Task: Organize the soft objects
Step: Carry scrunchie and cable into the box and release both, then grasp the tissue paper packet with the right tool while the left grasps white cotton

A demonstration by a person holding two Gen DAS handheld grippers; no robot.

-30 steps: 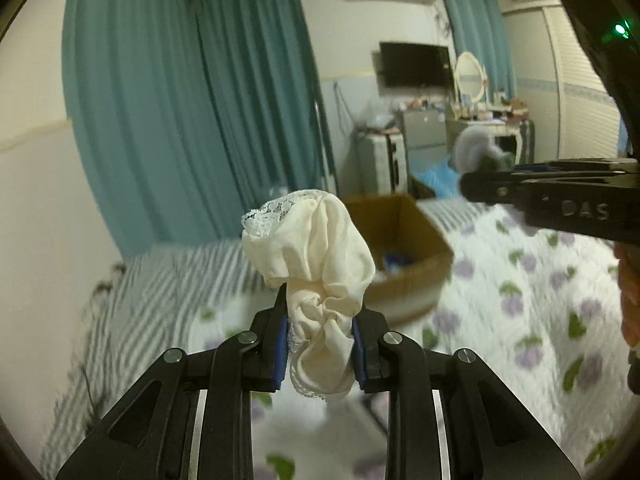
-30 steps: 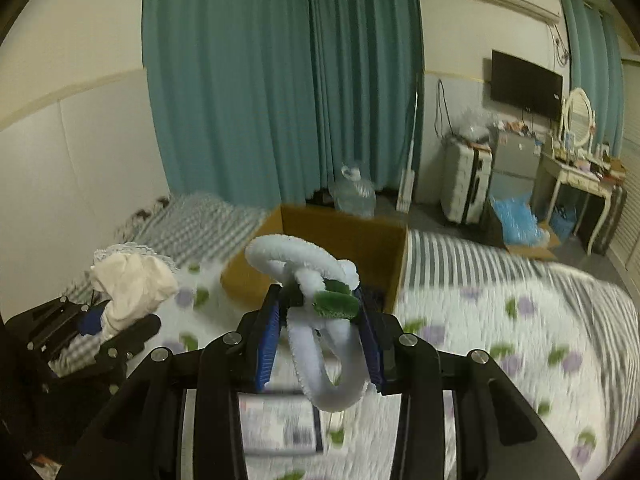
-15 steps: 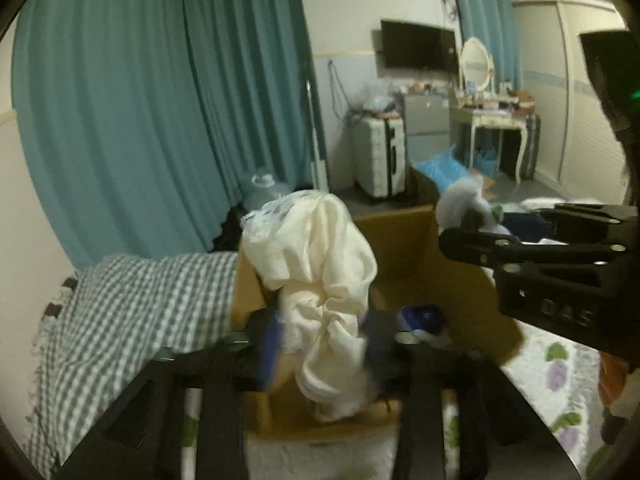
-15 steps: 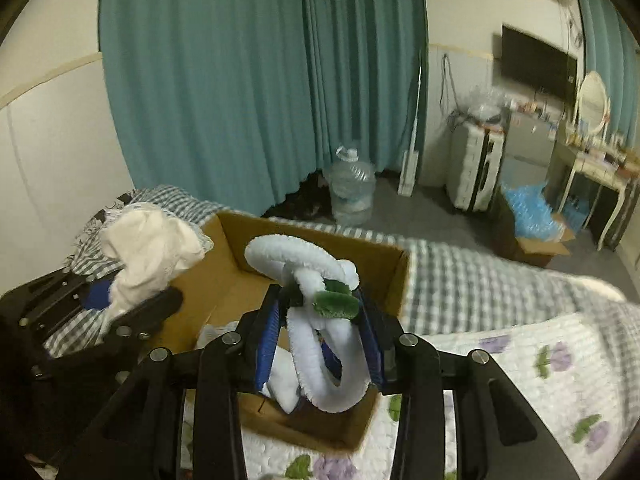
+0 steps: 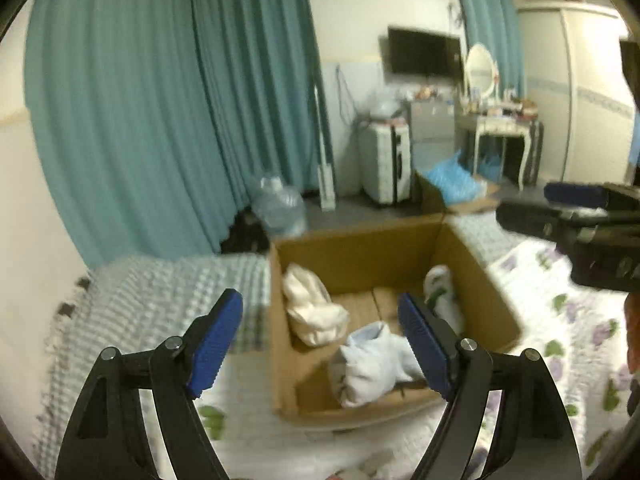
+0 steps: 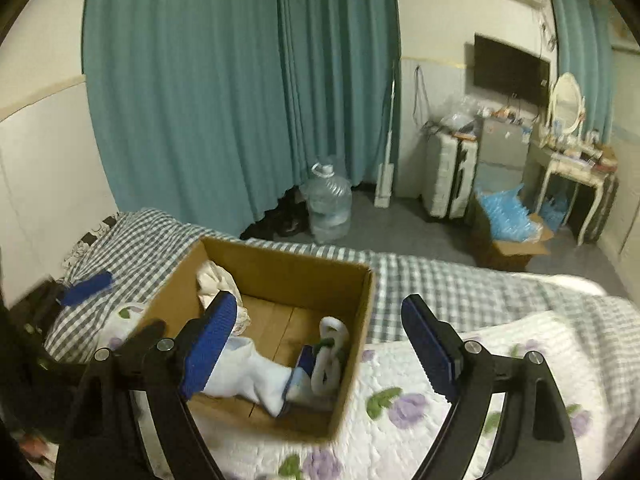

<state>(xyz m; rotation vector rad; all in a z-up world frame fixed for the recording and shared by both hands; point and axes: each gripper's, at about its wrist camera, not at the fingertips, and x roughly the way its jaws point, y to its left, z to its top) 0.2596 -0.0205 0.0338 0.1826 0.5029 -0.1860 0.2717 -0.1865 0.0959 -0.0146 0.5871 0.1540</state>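
On the left, the left gripper (image 5: 320, 344) hangs above the bed with its blue-padded jaws spread wide and nothing between them. Just beyond its fingertips sits the open brown cardboard box (image 5: 400, 244), resting on the bed where the grey-and-white checked blanket (image 5: 160, 292) meets the white quilt printed with purple flowers (image 5: 576, 340).

Inside the box, the crumpled cream cloth with a lace edge (image 5: 316, 312) leans in the left rear corner. In front of it lies a rumpled white garment with blue trim (image 5: 376, 364), and against the right wall rests the looped white fuzzy band with a green fuzzy piece on it (image 5: 442, 292).

Further right, the right gripper (image 6: 316, 344) is also held over the box, jaws wide apart and empty, the box's near right corner showing between them.

Behind the bed hang teal curtains (image 6: 240, 80), with a clear water jug (image 6: 330, 204) on the floor below them.
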